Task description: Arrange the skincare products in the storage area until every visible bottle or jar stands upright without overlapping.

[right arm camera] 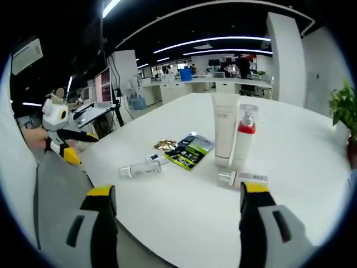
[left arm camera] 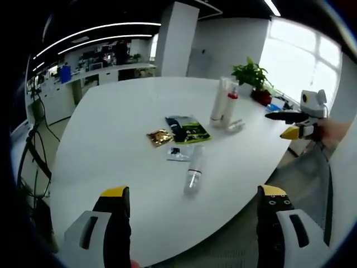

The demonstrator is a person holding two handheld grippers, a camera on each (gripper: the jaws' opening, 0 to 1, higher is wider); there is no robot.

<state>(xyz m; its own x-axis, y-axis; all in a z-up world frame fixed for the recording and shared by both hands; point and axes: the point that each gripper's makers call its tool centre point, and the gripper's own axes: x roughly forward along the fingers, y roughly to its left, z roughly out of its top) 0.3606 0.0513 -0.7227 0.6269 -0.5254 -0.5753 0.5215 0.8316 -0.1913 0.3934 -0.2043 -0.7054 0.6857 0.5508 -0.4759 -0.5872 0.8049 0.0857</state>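
A tall white tube (left arm camera: 218,100) (right arm camera: 225,128) and a bottle with a red collar (left arm camera: 230,109) (right arm camera: 244,137) stand upright side by side on the white table (left arm camera: 111,128) (right arm camera: 290,145). Beside them a small bottle (left arm camera: 236,126) (right arm camera: 242,178) lies flat. A clear bottle (left arm camera: 194,170) (right arm camera: 139,168) lies on its side nearer the table's edge. My left gripper (left arm camera: 193,192) (right arm camera: 82,146) is open and empty, hovering short of the clear bottle. My right gripper (right arm camera: 178,191) (left arm camera: 277,125) is open and empty, off the table's edge, near the small lying bottle.
A green-and-black sachet (left arm camera: 188,129) (right arm camera: 189,151), a gold sachet (left arm camera: 159,137) (right arm camera: 163,144) and a small pale sachet (left arm camera: 179,152) lie flat between the bottles. A potted plant (left arm camera: 252,75) (right arm camera: 343,106) stands behind the upright pair. Office desks and monitors fill the background.
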